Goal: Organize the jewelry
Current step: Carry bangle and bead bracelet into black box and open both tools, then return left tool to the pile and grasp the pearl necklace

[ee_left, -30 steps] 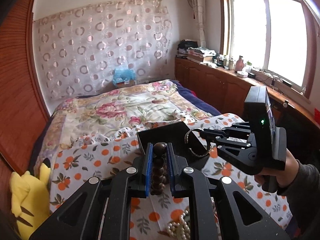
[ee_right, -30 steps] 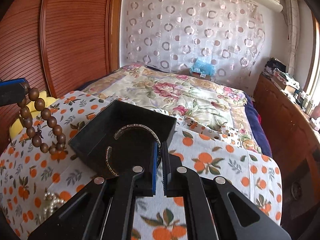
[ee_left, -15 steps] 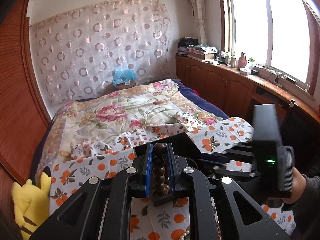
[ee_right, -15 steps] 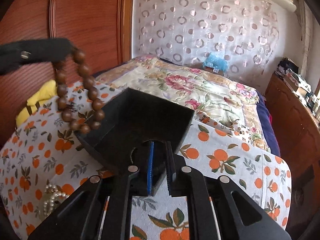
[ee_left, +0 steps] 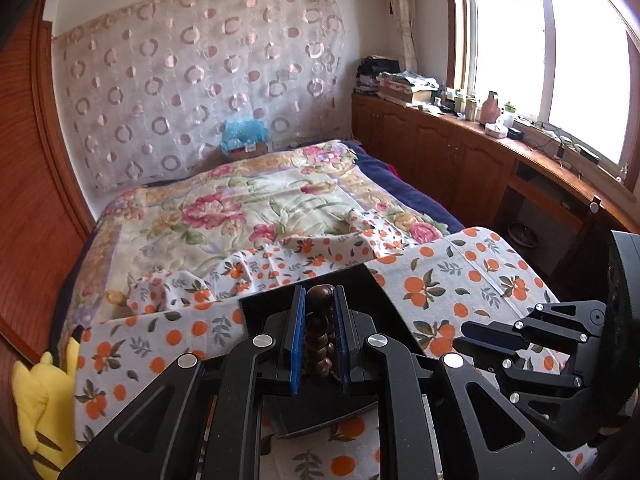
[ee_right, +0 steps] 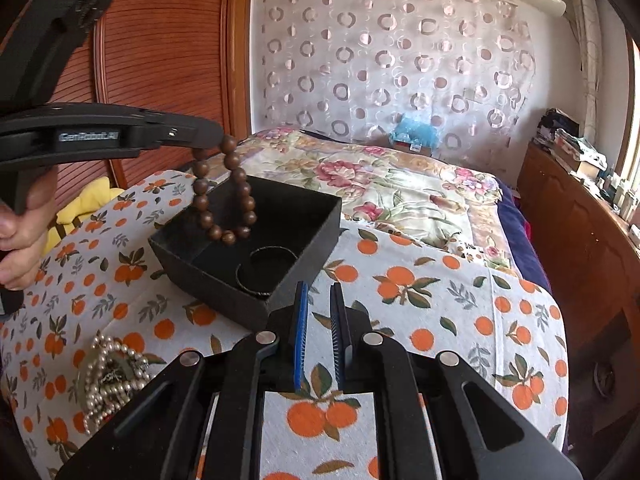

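Note:
A brown wooden bead bracelet (ee_left: 319, 328) hangs from my left gripper (ee_left: 320, 292), which is shut on it. In the right wrist view the left gripper (ee_right: 218, 136) holds the bracelet (ee_right: 248, 202) above the open black box (ee_right: 224, 300), its lowest beads level with the rim. A thin metal bangle (ee_right: 256, 294) lies on the box floor. My right gripper (ee_right: 319, 288) sits just in front of the box's near corner, its jaws a narrow gap apart with nothing between them. The left wrist view has the right gripper (ee_left: 464, 334) to the right of the box (ee_left: 360, 280).
The box stands on an orange-print cloth (ee_right: 440, 312) spread over a floral bed. A tangle of pearl necklace (ee_right: 108, 376) lies on the cloth at front left. A yellow plush toy (ee_left: 40, 400) rests at the bed's left edge. Wooden cabinets (ee_left: 460, 152) run along the right.
The right gripper has let go of the metal bangle, which now lies in the box, and pulled back. The left gripper has carried the bead bracelet over the box.

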A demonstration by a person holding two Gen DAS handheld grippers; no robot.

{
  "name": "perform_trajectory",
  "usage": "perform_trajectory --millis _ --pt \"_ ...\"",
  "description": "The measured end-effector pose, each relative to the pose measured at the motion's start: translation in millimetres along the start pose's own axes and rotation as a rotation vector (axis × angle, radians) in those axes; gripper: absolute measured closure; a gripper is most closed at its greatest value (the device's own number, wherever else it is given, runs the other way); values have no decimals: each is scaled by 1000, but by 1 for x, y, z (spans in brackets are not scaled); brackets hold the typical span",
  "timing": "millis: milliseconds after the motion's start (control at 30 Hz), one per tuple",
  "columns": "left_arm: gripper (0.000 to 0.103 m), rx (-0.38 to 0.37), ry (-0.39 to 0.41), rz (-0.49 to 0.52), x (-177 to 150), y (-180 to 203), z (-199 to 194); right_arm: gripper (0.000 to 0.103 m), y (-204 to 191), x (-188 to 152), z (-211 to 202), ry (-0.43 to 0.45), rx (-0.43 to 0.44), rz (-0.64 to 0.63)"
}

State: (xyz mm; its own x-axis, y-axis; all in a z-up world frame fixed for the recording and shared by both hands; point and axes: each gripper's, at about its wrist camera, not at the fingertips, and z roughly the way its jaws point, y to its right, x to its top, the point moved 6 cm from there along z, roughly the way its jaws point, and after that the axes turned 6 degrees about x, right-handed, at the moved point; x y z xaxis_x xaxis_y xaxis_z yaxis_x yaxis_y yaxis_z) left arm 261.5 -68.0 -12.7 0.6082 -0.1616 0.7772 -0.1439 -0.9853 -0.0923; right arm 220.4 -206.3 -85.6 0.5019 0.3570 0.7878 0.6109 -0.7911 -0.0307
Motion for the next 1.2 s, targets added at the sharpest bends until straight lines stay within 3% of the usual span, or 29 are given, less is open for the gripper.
perform_trajectory --millis 233,300,333,467,767,900,1000,1200 --pt "90 -11 -23 17 -5 12 7 90 2 -4 -6 1 -1 0" --pt "72 5 -42 20 -9 9 13 90 3 -4 -6 0 1 3" --pt "69 21 -47 20 -13 6 15 90 2 -6 -7 -2 1 3" --pt "68 27 -56 5 -26 -5 10 90 1 -10 -14 -3 3 7" --pt "55 5 -18 17 -72 -8 -38 90 -27 -29 -43 24 57 30" --pt "54 -18 -19 4 -96 -6 -53 89 -41 -39 -51 18 68 21" --pt "54 -34 -33 2 -115 -3 -61 81 -49 -50 -56 8 75 26" --pt "54 -84 -62 -8 -148 5 -70 79 -61 -69 -66 -4 79 45"
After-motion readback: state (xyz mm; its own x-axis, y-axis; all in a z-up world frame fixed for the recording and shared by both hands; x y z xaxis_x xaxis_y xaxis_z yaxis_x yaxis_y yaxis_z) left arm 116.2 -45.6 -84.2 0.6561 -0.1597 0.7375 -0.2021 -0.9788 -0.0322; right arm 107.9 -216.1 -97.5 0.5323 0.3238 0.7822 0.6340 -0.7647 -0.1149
